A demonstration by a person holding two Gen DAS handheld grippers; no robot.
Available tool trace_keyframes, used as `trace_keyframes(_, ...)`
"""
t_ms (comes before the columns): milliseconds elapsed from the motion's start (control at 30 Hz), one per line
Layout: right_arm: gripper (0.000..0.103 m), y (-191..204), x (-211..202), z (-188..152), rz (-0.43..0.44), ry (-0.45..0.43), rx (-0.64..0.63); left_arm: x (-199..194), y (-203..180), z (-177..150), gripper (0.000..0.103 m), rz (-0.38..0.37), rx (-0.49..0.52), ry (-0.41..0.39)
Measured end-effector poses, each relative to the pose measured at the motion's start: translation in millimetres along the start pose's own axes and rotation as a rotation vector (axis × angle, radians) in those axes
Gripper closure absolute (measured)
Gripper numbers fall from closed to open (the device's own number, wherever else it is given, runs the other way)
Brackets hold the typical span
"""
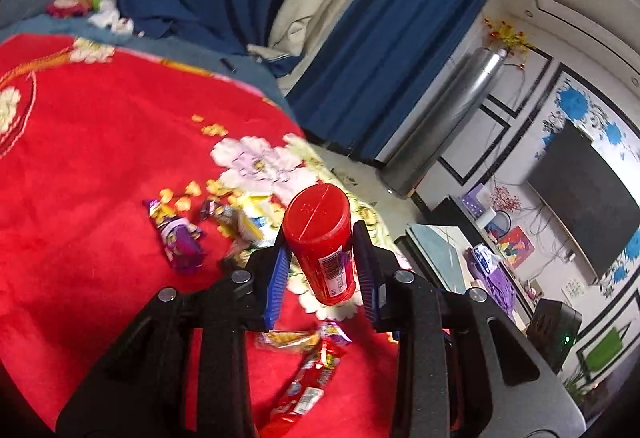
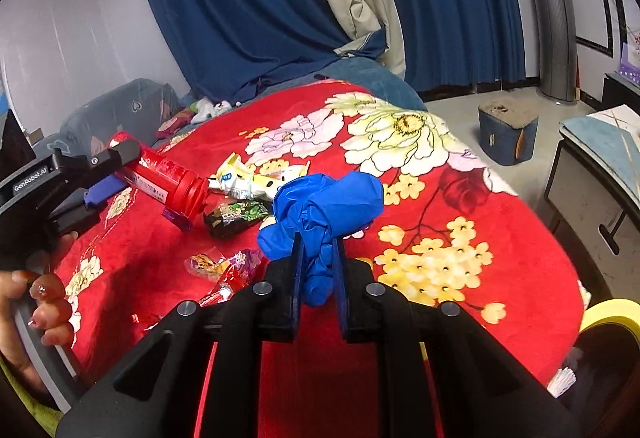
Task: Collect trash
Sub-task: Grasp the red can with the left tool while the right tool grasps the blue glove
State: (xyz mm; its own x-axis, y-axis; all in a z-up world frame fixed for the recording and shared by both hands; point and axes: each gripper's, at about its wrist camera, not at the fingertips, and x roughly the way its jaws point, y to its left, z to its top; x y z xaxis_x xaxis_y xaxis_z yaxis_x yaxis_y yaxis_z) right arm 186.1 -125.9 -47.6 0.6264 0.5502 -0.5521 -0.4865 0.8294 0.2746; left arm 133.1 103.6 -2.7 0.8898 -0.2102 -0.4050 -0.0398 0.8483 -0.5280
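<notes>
Above the red floral blanket (image 2: pixel 440 198), at the far left of the right wrist view, a hand (image 2: pixel 36 302) carries the left gripper (image 1: pixel 320 258), its blue pads clamped on a red plastic bottle (image 1: pixel 320 238) held clear of the bedding. Beneath and just right of it lie loose wrappers: a purple one (image 1: pixel 176 238), a black-and-green one (image 2: pixel 234 216) and a yellow-white one (image 2: pixel 256 178), all resting on the blanket. Further right, the right gripper (image 2: pixel 318 278) is pinched tight on a crumpled blue plastic bag (image 2: pixel 324 206), lifted off the surface.
</notes>
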Motion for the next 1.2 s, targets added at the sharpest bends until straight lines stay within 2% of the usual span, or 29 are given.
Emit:
trace_keyframes(633, 0.090, -25, -70, -4, -0.081, -0.087, -0.008, 4, -66, -34, 0.080, -0.113, 0.164, 0.054)
trace_keyframes(1200, 0.090, -60, -116, -20, -0.179, -0.116, 0.035, 5, -112, -66, 0.080, -0.195, 0.278, 0.100)
